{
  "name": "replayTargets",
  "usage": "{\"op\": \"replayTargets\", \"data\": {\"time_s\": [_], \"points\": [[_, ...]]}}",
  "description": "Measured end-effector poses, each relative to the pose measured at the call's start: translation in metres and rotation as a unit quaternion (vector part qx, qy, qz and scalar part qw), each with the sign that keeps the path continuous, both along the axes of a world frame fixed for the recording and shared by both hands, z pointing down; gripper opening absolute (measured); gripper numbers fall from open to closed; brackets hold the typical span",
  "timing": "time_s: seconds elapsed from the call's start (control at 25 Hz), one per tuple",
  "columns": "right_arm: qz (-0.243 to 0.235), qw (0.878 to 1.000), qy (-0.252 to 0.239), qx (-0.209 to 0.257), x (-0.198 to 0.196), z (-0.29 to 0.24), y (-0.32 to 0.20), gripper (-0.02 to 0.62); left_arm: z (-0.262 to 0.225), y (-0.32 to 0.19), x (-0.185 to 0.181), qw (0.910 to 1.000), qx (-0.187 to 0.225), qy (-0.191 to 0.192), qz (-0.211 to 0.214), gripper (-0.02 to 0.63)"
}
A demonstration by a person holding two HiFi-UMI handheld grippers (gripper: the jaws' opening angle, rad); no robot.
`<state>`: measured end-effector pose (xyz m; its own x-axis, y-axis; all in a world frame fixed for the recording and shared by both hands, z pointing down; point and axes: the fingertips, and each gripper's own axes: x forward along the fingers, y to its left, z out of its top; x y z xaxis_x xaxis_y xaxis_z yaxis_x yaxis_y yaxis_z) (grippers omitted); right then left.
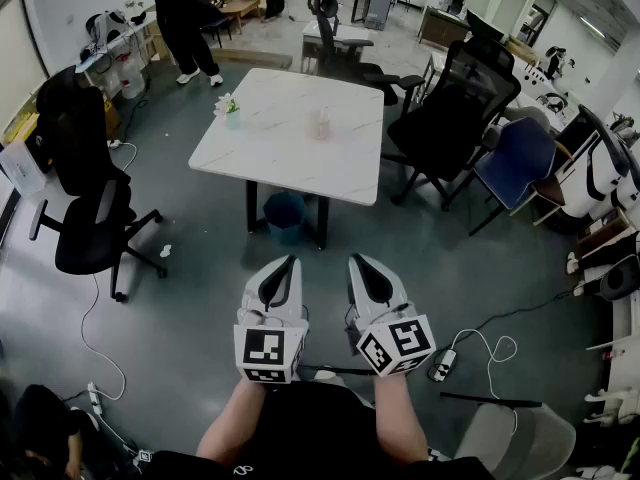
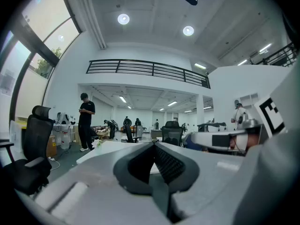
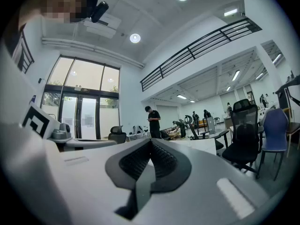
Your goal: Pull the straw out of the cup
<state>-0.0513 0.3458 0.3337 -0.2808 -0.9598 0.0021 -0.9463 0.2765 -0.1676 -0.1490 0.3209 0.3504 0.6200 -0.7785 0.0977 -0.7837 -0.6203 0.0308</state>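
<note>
A clear pinkish cup (image 1: 321, 123) stands on the white marble table (image 1: 280, 158) in the head view; its straw is too small to make out. Both grippers are held side by side well short of the table, above the grey floor, pointing toward it. My left gripper (image 1: 292, 260) is shut with nothing in it, and its dark pads (image 2: 161, 161) meet in the left gripper view. My right gripper (image 1: 353, 259) is also shut and empty, its pads (image 3: 157, 161) closed together. Neither gripper view shows the cup.
A small potted plant (image 1: 229, 108) sits at the table's left edge. A blue bin (image 1: 285, 214) stands under the table. Black office chairs (image 1: 90, 223) (image 1: 455, 118) flank it. A person (image 1: 180, 18) stands at the back. Cables and a power strip (image 1: 440, 366) lie on the floor.
</note>
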Motion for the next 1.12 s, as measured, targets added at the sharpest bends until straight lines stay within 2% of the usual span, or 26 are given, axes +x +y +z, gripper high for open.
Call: {"op": "replayTargets", "data": {"time_s": [0.36, 0.68, 0.88, 1.12], "points": [[0.012, 1.0, -0.012, 0.0, -0.006, 0.004, -0.026, 0.002, 0.005, -0.025, -0.013, 0.9999, -0.008, 0.007, -0.003, 0.001], [0.013, 1.0, -0.006, -0.01, -0.023, 0.011, -0.064, 0.003, 0.019, -0.068, -0.036, 0.9995, -0.024, 0.01, -0.017, 0.0], [0.033, 0.999, -0.01, -0.026, 0.001, 0.025, -0.086, 0.002, 0.028, -0.091, -0.021, 0.9991, -0.037, 0.017, -0.008, 0.0], [0.033, 0.999, -0.018, -0.029, 0.031, 0.038, -0.147, 0.002, 0.046, -0.149, 0.004, 0.9992, -0.039, -0.002, -0.01, 0.0]]}}
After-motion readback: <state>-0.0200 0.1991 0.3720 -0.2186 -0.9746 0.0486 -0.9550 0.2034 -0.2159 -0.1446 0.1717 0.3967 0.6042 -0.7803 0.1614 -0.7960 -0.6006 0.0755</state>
